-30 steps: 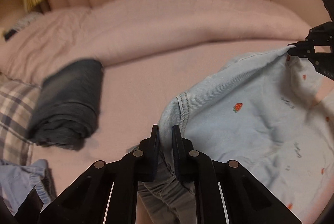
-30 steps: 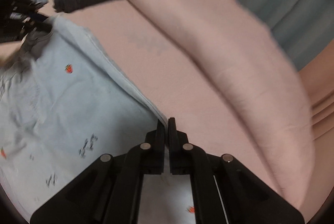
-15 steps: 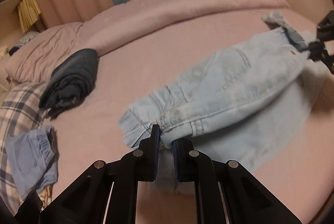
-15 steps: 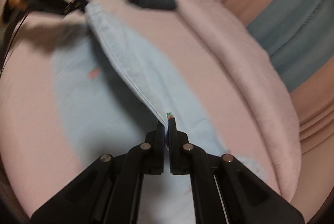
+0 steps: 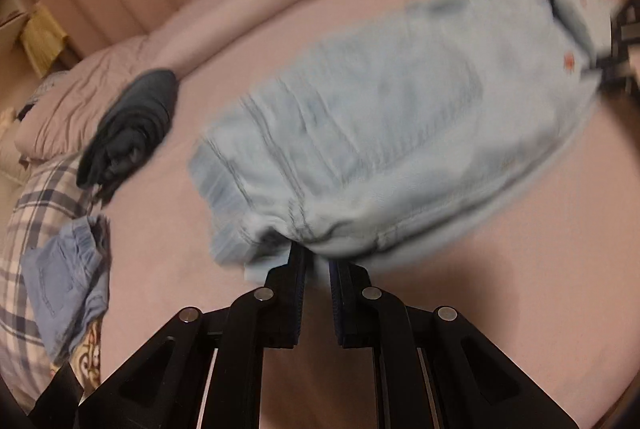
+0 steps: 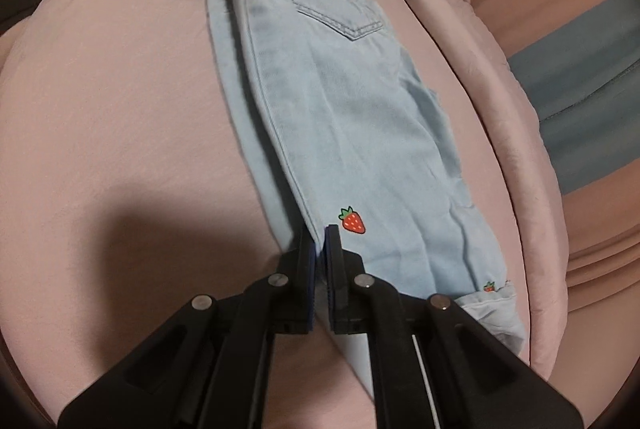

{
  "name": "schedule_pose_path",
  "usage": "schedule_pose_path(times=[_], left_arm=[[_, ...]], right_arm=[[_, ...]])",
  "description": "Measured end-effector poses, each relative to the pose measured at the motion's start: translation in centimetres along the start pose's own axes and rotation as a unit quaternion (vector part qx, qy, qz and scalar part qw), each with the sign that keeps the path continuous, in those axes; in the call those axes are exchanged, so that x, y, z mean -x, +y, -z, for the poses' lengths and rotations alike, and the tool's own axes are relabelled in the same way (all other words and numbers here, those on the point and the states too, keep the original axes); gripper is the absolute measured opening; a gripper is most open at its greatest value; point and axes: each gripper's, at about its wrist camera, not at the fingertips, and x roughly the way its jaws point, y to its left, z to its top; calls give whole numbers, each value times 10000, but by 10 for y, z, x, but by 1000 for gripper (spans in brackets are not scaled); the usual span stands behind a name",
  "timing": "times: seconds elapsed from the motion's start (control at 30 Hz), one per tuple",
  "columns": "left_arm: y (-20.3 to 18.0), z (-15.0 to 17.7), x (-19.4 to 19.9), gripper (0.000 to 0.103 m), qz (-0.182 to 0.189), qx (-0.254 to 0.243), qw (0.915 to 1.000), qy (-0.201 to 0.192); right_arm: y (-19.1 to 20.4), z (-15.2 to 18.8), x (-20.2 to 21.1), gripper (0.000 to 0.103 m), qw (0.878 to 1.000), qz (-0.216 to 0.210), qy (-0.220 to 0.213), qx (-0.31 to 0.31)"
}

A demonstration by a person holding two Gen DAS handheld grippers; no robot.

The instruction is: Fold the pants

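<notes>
You've laid the pants (image 6: pixel 332 101) folded lengthwise on the bed (image 6: pixel 120 109). Left gripper (image 5: pixel 316 261) pinches the waistband; right gripper (image 6: pixel 320 241), jaws just easing, still nips the leg edge. Next, release and fold crosswise.

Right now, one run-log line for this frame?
stage: lengthwise fold laid on pink bed sheet | left gripper: shut on light blue strawberry-print denim pants waistband | right gripper: jaws just easing open, leg edge between

The pants (image 6: pixel 344 101) are pale blue denim, folded lengthwise so one leg lies over the other. In the right wrist view they run from the upper centre down to the lower right of the frame, flat on pink bedding, back pocket uppermost, a red strawberry print near the lower centre. The left wrist view shows them blurred, right of centre.
</notes>
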Motion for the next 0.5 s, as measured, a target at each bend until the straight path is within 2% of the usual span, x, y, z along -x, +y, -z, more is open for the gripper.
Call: schedule_pose_path(times=[0.07, 0.13, 0.17, 0.2, 0.23, 0.27, 0.3, 0.33, 0.4, 0.43, 0.5], left_arm=[[1, -1, 6, 21, -170, 59, 9998, 51], [8, 1, 14, 36, -150, 291, 9994, 114], [13, 4, 22, 44, -8, 451, 9989, 89], [18, 8, 31, 66, 168, 628, 9979, 50], [20, 13, 39, 80, 210, 752, 9969, -17], [21, 17, 47, 81, 172, 867, 9960, -111], [21, 19, 55, 81, 207, 964, 9950, -182], [20, 19, 60, 81, 293, 1057, 9937, -213], [16, 9, 65, 81, 602, 1318, 9891, -271], [13, 3, 65, 81, 784, 1386, 9868, -276], [-2, -19, 64, 81, 1302, 1440, 9803, -359]], right_arm=[[-1, 1, -5, 7, 9999, -72, 63, -117], [-8, 1, -3, 11, 9989, -173, 93, -420], [-16, 2, 2, 25, 9971, -359, 78, -668], [-23, 5, 7, 44, 9947, -532, 9, -882], [-33, 10, 16, 52, 9900, -722, -115, -1210], [-47, 17, 27, 57, 9827, -829, -264, -1633], [-53, 28, 36, 57, 9756, -863, -363, -1985], [-68, 39, 42, 57, 9657, -912, -432, -2391], [-100, 67, 51, 62, 9378, -932, -500, -3306], [-123, 87, 54, 63, 9157, -863, -497, -3893], [-154, 114, 53, 65, 8830, -674, -419, -4627]])
